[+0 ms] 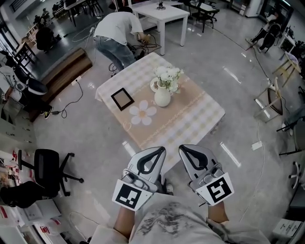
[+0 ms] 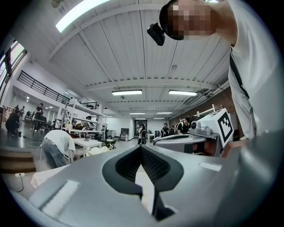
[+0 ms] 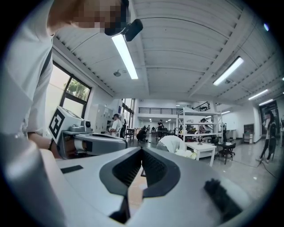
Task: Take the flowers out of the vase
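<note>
White flowers (image 1: pixel 167 76) stand upright in a white vase (image 1: pixel 162 97) on a low table (image 1: pixel 205 119) covered with a checked cloth and a beige runner. In the head view both grippers are near the bottom, short of the table's near edge and well apart from the vase. My left gripper (image 1: pixel 161 149) is shut with nothing in it, and my right gripper (image 1: pixel 182 148) beside it is also shut and empty. In the left gripper view the jaws (image 2: pixel 141 146) meet at the tip, with the flowers (image 2: pixel 96 150) small and far off. The right gripper view shows shut jaws (image 3: pixel 142 148) too.
On the table lie a black picture frame (image 1: pixel 122 98), a flower-shaped mat (image 1: pixel 143 113) and a cup (image 1: pixel 155 85) behind the vase. A person (image 1: pixel 116 33) bends over beyond the table near a white table (image 1: pixel 159 12). An office chair (image 1: pixel 45 167) stands at the left; cables cross the floor.
</note>
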